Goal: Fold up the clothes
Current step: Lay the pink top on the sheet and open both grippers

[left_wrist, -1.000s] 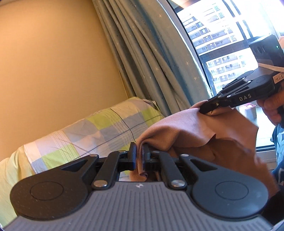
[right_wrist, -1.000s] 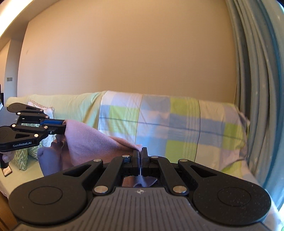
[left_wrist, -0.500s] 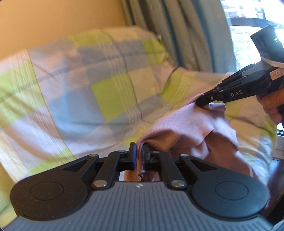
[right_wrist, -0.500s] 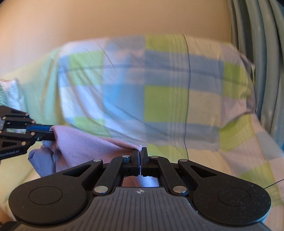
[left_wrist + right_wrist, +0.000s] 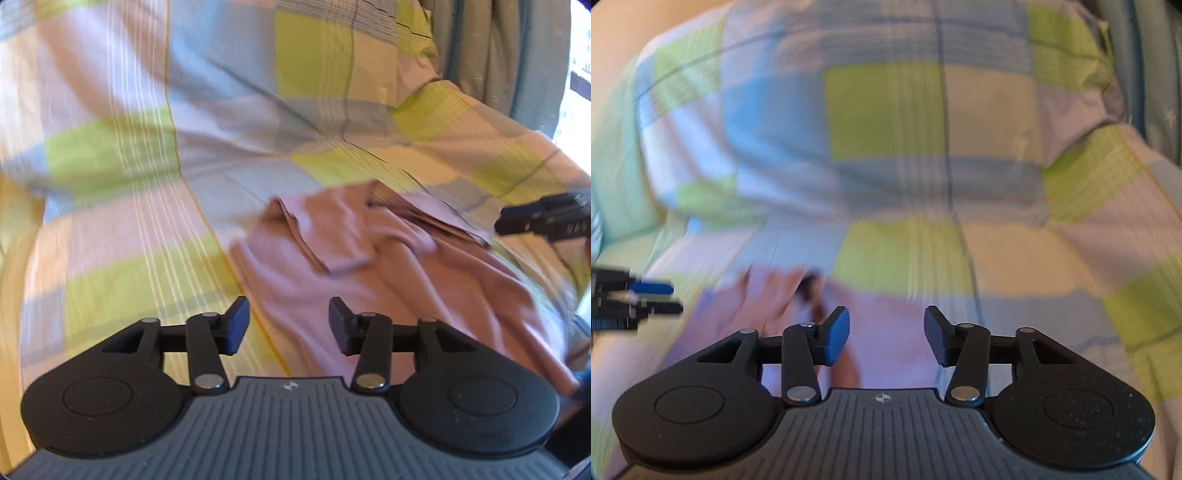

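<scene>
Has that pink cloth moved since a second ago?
Yes. The pink cloth has dropped from mid-air, level with the wall, onto the checked bedspread. Both the left gripper and right gripper jaws have just opened, releasing it.

The garment (image 5: 388,266) is plain dusty pink, mauve in the right wrist view. The bedspread (image 5: 155,155) is checked in lime green, pale blue, lilac and cream, crossed by fine white stripes and thin dark lines. The curtain (image 5: 491,48) is grey-teal. Both grippers are black, their pads (image 5: 836,334) blue.
</scene>
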A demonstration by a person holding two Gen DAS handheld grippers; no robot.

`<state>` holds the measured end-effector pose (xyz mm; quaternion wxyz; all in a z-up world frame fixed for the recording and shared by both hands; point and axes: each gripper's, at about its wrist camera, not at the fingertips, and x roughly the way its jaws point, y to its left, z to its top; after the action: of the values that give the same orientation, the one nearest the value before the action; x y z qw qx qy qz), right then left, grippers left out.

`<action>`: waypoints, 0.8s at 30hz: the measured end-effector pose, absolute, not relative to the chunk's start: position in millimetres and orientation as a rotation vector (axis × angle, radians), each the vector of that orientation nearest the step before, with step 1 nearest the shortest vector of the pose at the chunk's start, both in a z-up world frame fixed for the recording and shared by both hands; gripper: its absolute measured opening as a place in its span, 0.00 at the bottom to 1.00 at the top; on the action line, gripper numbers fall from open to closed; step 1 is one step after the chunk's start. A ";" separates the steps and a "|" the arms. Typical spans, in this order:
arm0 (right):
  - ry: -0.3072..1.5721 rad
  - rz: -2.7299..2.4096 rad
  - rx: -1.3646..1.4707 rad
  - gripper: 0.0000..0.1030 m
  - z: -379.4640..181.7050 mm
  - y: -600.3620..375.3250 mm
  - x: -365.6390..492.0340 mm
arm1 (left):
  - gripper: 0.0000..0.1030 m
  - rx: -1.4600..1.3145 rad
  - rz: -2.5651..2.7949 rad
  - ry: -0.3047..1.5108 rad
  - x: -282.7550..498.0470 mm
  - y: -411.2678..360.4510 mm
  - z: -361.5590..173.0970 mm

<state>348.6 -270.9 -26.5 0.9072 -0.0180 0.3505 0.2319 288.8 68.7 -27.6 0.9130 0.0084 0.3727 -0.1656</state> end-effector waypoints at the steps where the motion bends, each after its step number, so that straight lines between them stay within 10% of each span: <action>1: 0.762 0.490 -0.044 0.54 -28.7 -272.4 333.4 | 0.51 0.004 -0.365 0.795 276.4 68.4 -28.2; 7: 0.916 0.506 -0.044 0.69 -37.6 -288.7 252.9 | 0.46 0.067 -0.460 0.939 219.2 53.7 -44.5; 11: 0.983 0.494 0.016 0.70 -51.6 -305.6 218.3 | 0.32 0.098 -0.458 0.968 205.0 45.4 -55.4; 13: 1.024 0.504 0.056 0.70 -65.2 -310.3 209.4 | 0.00 0.136 -0.446 0.953 201.3 38.9 -55.4; 16: 1.040 0.489 0.132 0.65 -80.7 -316.7 204.5 | 0.00 0.149 -0.439 0.936 198.3 40.2 -49.1; 17: 1.026 0.479 0.165 0.62 -80.8 -319.9 204.5 | 0.00 0.158 -0.430 0.924 194.6 43.3 -44.7; 19: 1.016 0.473 0.235 0.03 -77.1 -328.4 206.2 | 0.00 0.174 -0.410 0.900 187.0 50.1 -35.9; 24: 0.961 0.336 0.117 0.00 -57.7 -346.0 199.3 | 0.00 0.171 -0.370 0.905 172.4 71.6 -26.0</action>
<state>199.3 -346.0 -57.7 0.8717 0.0561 0.4595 0.1608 172.4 71.6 -26.0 0.8795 0.0820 0.4340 -0.1773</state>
